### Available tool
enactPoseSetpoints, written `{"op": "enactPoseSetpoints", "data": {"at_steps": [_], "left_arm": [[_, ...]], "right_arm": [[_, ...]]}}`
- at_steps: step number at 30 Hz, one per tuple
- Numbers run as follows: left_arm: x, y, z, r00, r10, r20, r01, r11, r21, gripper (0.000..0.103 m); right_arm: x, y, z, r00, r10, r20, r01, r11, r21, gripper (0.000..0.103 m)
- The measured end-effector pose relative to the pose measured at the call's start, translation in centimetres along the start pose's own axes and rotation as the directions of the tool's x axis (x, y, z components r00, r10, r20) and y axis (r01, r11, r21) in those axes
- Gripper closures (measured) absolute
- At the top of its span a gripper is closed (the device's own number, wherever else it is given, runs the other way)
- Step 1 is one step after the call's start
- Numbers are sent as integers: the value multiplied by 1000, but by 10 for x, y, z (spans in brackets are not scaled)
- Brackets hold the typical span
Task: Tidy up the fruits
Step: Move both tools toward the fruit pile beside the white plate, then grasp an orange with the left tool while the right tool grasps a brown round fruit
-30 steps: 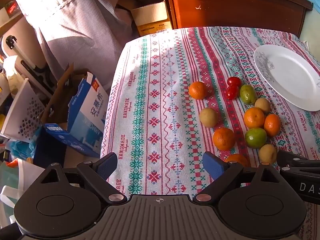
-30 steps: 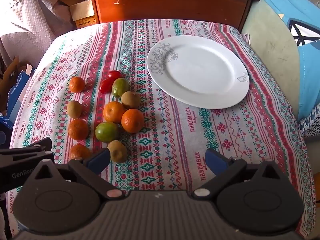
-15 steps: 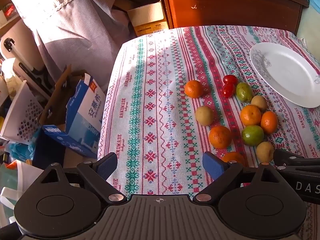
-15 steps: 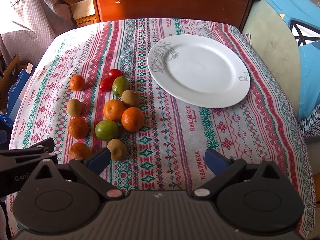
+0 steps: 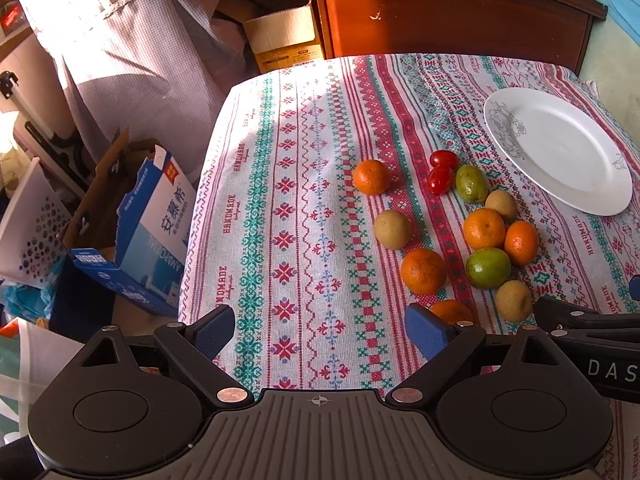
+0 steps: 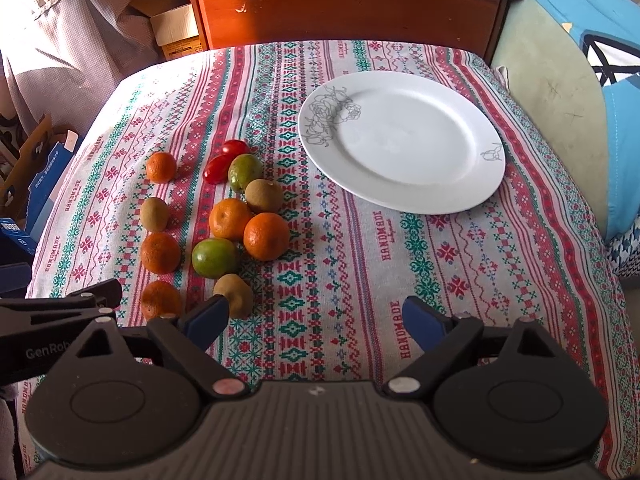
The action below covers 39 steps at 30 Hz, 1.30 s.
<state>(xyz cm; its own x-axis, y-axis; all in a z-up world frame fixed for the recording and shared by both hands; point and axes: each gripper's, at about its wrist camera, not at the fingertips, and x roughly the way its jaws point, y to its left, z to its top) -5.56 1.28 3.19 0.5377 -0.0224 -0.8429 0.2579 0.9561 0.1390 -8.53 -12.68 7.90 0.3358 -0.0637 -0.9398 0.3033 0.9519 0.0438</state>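
Observation:
Several fruits lie in a loose cluster on the patterned tablecloth (image 6: 460,264): oranges (image 6: 266,236), kiwis (image 6: 264,195), green fruits (image 6: 215,257) and two red cherry tomatoes (image 6: 216,168). A white plate (image 6: 400,142) stands bare to their right. My right gripper (image 6: 316,322) is open and empty above the near cloth, its left finger by the nearest kiwi (image 6: 234,300). My left gripper (image 5: 320,330) is open and empty left of the cluster (image 5: 424,271); its right finger hides part of an orange (image 5: 452,310).
A wooden cabinet (image 6: 348,4) stands behind the table. Cardboard and blue boxes (image 5: 136,228), a white basket (image 5: 28,228) and a draped cloth (image 5: 132,44) crowd the floor on the left. A blue and green cushion (image 6: 592,64) lies at the right.
Both views have shifted slightly; the fruits and plate sit a little left and lower in the left wrist view. Both grippers stay open. No fruit has moved.

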Motion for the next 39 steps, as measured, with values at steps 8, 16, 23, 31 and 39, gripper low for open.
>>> {"op": "enactPoseSetpoints", "data": {"at_steps": [8,16,23,31,39], "left_arm": [[2,8,-10,998,-61,-1,61,998,11,10],[1,8,-23,991,-131,7,131,991,35,11],[1,8,-25,992,-124,26,123,991,55,12],[3,12,-27,989,-146,27,144,988,48,21],[0,3,-28,978,-204,43,201,977,66,37]], "right_arm": [[-9,-20,-20,985,143,97,-142,990,-12,23],[-6,-22,-38,958,251,140,-247,968,-42,47],[0,-12,-37,934,313,173,-301,949,-92,63],[11,-7,-32,923,327,205,-311,945,-104,69],[18,-5,-32,914,345,212,-326,938,-119,80]]}}
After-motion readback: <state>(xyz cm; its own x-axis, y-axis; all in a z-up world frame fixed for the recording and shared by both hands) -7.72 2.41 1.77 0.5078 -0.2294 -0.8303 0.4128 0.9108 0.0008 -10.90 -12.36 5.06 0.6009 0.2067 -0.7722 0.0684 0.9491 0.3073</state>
